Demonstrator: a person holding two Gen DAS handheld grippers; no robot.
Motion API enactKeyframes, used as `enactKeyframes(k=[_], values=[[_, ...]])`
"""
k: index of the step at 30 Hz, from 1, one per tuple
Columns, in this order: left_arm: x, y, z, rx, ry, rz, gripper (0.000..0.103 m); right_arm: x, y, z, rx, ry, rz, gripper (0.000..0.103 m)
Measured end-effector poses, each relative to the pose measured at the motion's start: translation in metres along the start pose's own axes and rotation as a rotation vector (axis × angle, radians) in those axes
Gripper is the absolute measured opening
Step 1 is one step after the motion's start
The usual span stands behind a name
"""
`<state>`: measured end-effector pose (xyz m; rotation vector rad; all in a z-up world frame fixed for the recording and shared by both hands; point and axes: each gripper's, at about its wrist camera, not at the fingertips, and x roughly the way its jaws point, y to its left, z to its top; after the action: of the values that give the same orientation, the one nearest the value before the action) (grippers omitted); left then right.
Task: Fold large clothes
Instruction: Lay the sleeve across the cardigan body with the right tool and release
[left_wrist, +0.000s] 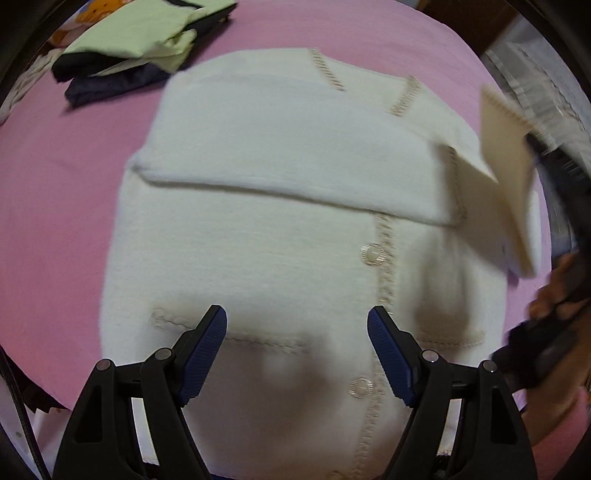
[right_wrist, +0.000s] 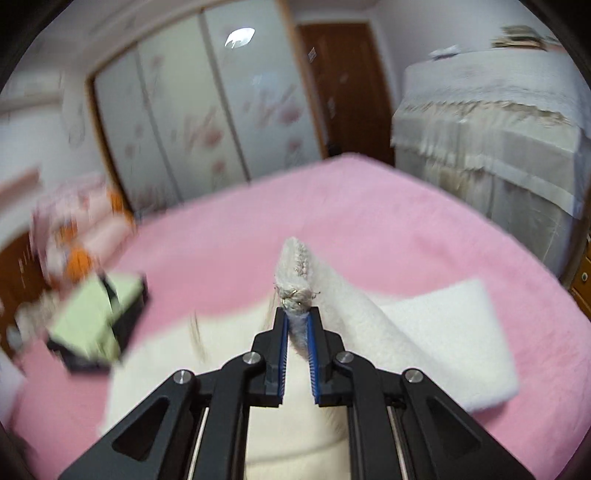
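R claw clamped on cuff of white cardigan, sleeve lifted off pink bed; L claw wide, empty, above cardigan front w/ buttons
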<state>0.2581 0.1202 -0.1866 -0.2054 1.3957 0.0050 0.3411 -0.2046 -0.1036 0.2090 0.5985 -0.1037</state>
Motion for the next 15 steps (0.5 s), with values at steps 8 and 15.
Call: enactKeyframes(k=[8,15], values=[[0.03,0.033,0.007,-0.048,0.053,-0.009,0.077,0.08,0.042,-0.108,-0.111,0.36,-0.027,0.013],[0.028,0.014,0.018,0.005,0.043,-0.021,0.077,0.081,0.045,-0.109,-0.173,0.403,0.03,0.021]])
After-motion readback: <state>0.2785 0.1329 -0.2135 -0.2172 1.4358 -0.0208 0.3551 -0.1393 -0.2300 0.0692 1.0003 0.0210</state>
